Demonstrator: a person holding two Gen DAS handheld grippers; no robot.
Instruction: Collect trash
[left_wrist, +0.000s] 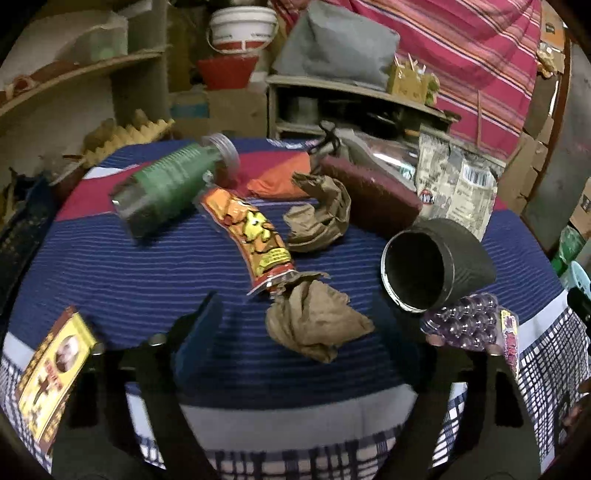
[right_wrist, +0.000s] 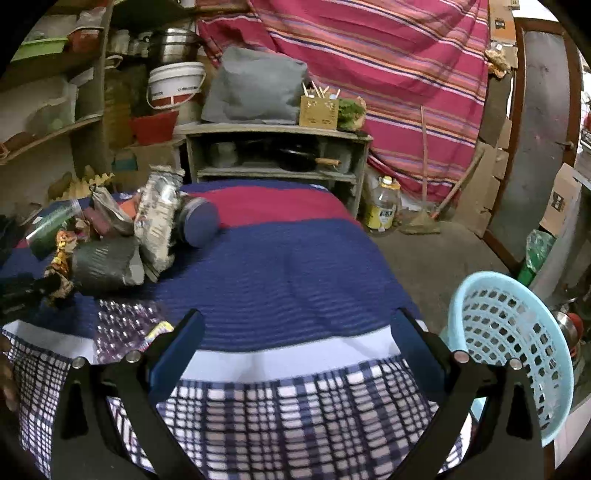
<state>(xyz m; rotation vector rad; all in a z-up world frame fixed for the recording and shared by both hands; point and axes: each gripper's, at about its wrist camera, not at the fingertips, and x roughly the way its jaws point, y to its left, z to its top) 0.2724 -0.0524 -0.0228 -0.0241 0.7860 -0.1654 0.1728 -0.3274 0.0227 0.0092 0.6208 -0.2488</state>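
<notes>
1. Hovering over the striped cloth (left_wrist: 147, 266), the left gripper (left_wrist: 295, 328) has its jaws spread wide and holds nothing; the crumpled brown paper (left_wrist: 314, 325) lies between its fingers, just beyond the tips, touching the end of the orange snack wrapper (left_wrist: 255, 236).
2. By my reading, collecting has barely begun: the trash is all on the cloth, and the next move calls for lowering the left jaws around that paper and closing.
3. The right gripper (right_wrist: 295, 347) is equally wide open and empty, over bare cloth.
4. Only the right view shows the light-blue basket (right_wrist: 517, 339) beside the table edge, seemingly empty, the likely bin.
5. Only the left view shows the yellow box (left_wrist: 51, 373) and looks into the mouth of the black cup (left_wrist: 424, 266), lying on its side.
</notes>
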